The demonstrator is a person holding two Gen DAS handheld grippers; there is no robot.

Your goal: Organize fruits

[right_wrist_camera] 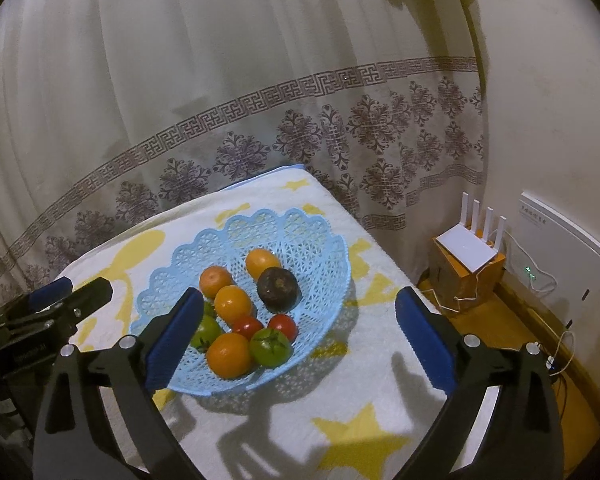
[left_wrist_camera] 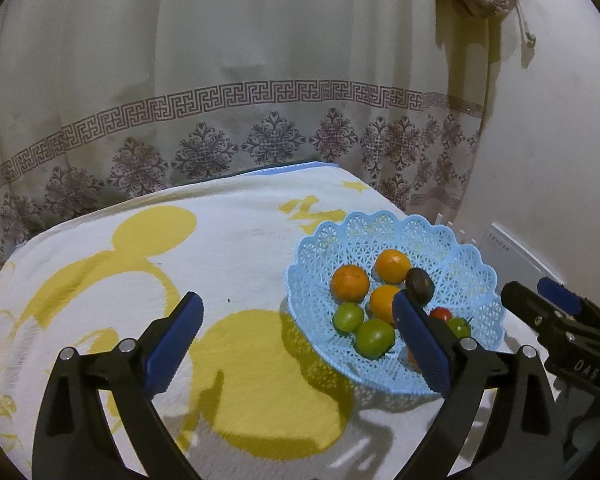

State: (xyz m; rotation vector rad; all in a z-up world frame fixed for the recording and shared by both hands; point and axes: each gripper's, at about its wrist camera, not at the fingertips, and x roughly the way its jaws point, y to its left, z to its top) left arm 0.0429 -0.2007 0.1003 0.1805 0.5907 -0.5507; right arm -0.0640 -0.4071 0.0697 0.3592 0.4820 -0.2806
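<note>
A light blue lattice basket (left_wrist_camera: 472, 276) (right_wrist_camera: 312, 240) sits on a white and yellow towel. It holds several oranges (left_wrist_camera: 350, 283) (right_wrist_camera: 228, 355), green tomatoes (left_wrist_camera: 375, 338) (right_wrist_camera: 270, 347), red tomatoes (left_wrist_camera: 441, 313) (right_wrist_camera: 283, 326) and one dark round fruit (left_wrist_camera: 419, 285) (right_wrist_camera: 278, 286). My left gripper (left_wrist_camera: 298, 312) is open and empty above the towel, its right finger over the basket's near side. My right gripper (right_wrist_camera: 300, 312) is open and empty, held above the basket's near right side. Each gripper shows at the edge of the other's view.
The towel (left_wrist_camera: 220, 248) (right_wrist_camera: 360, 400) covers a raised surface whose far edge meets a patterned curtain (left_wrist_camera: 260, 100). To the right, on the floor, a white router (right_wrist_camera: 468, 252) stands on an orange box by the wall with cables.
</note>
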